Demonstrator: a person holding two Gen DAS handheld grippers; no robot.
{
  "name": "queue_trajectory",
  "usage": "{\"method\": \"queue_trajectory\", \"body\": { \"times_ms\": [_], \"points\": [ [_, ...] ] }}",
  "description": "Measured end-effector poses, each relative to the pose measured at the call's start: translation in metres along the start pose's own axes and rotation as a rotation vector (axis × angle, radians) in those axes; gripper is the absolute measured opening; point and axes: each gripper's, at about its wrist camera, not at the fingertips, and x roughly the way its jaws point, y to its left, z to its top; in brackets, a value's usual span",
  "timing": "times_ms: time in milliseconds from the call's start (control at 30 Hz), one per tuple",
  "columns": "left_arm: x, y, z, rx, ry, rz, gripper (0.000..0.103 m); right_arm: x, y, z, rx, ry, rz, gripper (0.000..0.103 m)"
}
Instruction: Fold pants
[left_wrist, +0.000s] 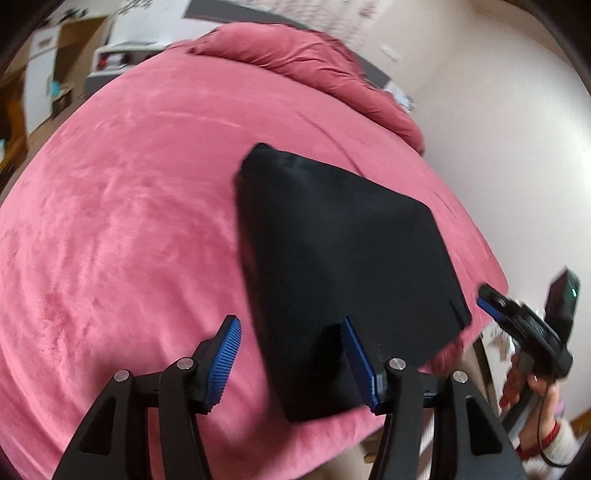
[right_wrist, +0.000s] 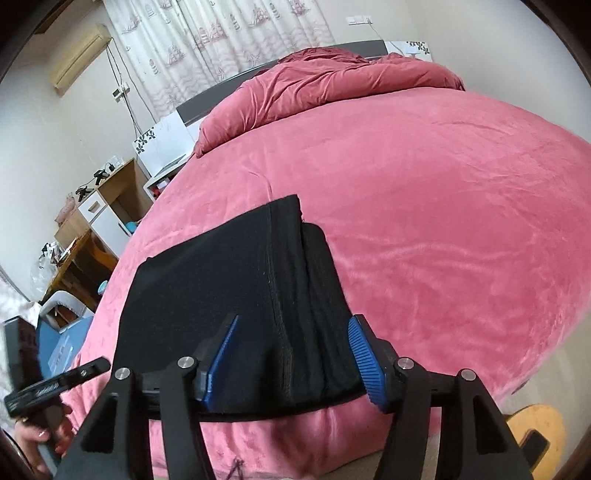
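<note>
Lying as a compact black rectangle near the front edge of the bed, the pants are being seen in the centre of the left wrist view and in the lower centre of the right wrist view; the layers are being shown stacked, with a seam running up the middle of the bundle in the right wrist view, so the folding is being judged as finished or nearly so.

In the left wrist view, starting at the left, the pink bed cover is being shown bare; at the lower centre the left gripper is being held with its jaws standing apart, one blue pad over the cover and the other over the near edge of the cloth, nothing being pinched; at the right edge the other tool is being carried in a hand, clear of the bundle's corner.

In the right wrist view, at the lower left, the left tool and its hand are being seen just off the bed's edge; at the lower centre the right gripper is being held with its jaws spread, the folded edge lying between the pads yet not being squeezed. Both are probably being kept wide so the cloth is not dragged out of its fold.
</note>
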Motion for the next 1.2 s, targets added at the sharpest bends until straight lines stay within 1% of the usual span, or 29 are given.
{"method": "queue_trajectory", "body": {
  "times_ms": [33,67,100,133,233,300,467,600,633,767,867,967,1033,1100,1200],
  "points": [
    [0.003,0.003,0.003,-0.016,0.004,-0.001,0.06,0.002,0.0,0.003,-0.006,0.015,0.001,0.062],
    [0.006,0.005,0.006,-0.022,0.014,-0.014,0.061,0.004,0.0,0.005,-0.016,0.034,0.005,0.064],
    [0.01,0.006,0.007,-0.022,0.024,-0.024,0.062,0.009,0.001,0.008,-0.028,0.06,0.006,0.069],
    [0.012,0.005,0.008,-0.019,0.035,-0.029,0.063,0.013,0.002,0.009,-0.038,0.083,0.003,0.071],
    [0.015,0.003,0.009,-0.009,0.047,-0.044,0.066,0.025,0.002,0.01,-0.048,0.14,0.011,0.073],
    [0.016,0.006,0.008,-0.02,0.057,-0.058,0.067,0.033,0.001,0.009,-0.034,0.179,0.023,0.081],
    [0.027,0.019,0.008,-0.118,0.127,-0.151,0.067,0.054,-0.004,0.011,-0.042,0.277,0.054,0.087],
    [0.037,0.028,0.008,-0.2,0.182,-0.259,0.067,0.071,-0.014,0.016,-0.021,0.325,0.076,0.087],
    [0.04,0.028,0.008,-0.212,0.194,-0.28,0.067,0.074,-0.016,0.018,-0.005,0.33,0.082,0.088],
    [0.054,0.034,0.011,-0.258,0.235,-0.331,0.069,0.092,-0.035,0.03,0.128,0.357,0.162,0.088],
    [0.065,0.035,0.015,-0.281,0.265,-0.354,0.07,0.105,-0.051,0.034,0.24,0.368,0.222,0.088],
    [0.071,0.033,0.017,-0.277,0.273,-0.363,0.07,0.115,-0.064,0.033,0.306,0.374,0.257,0.088],
    [0.069,0.03,0.016,-0.263,0.277,-0.371,0.07,0.121,-0.068,0.031,0.318,0.385,0.278,0.088],
    [0.07,0.028,0.019,-0.243,0.288,-0.373,0.07,0.123,-0.068,0.031,0.303,0.388,0.294,0.088],
    [0.073,0.022,0.026,-0.2,0.307,-0.356,0.071,0.129,-0.068,0.03,0.293,0.399,0.314,0.089]
  ]
}}
